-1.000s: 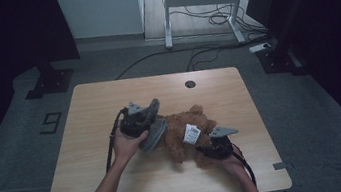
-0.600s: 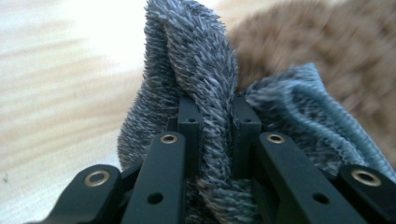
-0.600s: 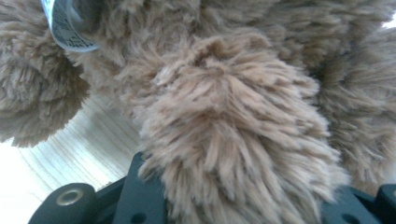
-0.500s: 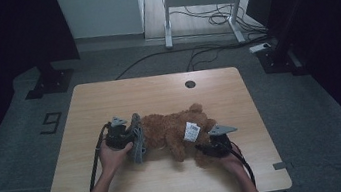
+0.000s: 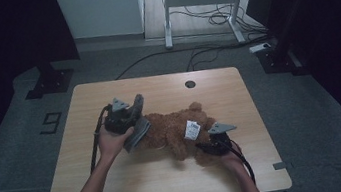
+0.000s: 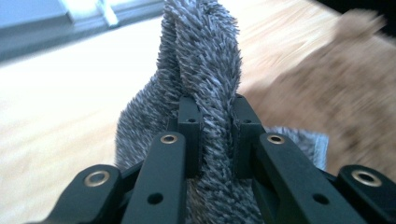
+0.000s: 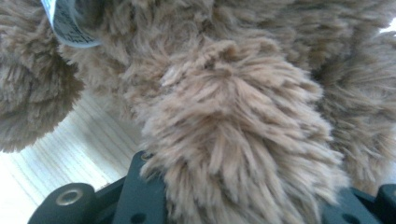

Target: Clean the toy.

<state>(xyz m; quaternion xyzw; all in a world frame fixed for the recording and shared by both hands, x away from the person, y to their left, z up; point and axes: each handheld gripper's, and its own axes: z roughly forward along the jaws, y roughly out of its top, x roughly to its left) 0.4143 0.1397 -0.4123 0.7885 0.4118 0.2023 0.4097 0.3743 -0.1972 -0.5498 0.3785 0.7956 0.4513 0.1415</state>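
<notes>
a: lying on its side on the table (image 5: 120, 184) is a brown teddy bear (image 5: 174, 133). see it?

b: yes. it is near the middle, a bit toward the person's edge. a white tag (image 5: 192, 129) sticks out of its fur.

a: what does the left tool (image 5: 133, 112) have?

b: a grey fuzzy cloth (image 6: 201, 70). the two black jaws are pinched tight on it, and the cloth stands up between them. from above, the cloth hangs down at the bear's left end and touches the fur.

a: and the right tool (image 5: 206, 147)?

b: it is at the bear's other end, low by the person's side. a fluffy brown limb (image 7: 233, 140) of the bear sits between its jaws, and they are closed on it.

a: is the bear up in the air?

b: i cannot tell. the body looks like it rests on the table.

a: anything else on the table?

b: a small dark round hole (image 5: 190, 83) near the far edge.
</notes>
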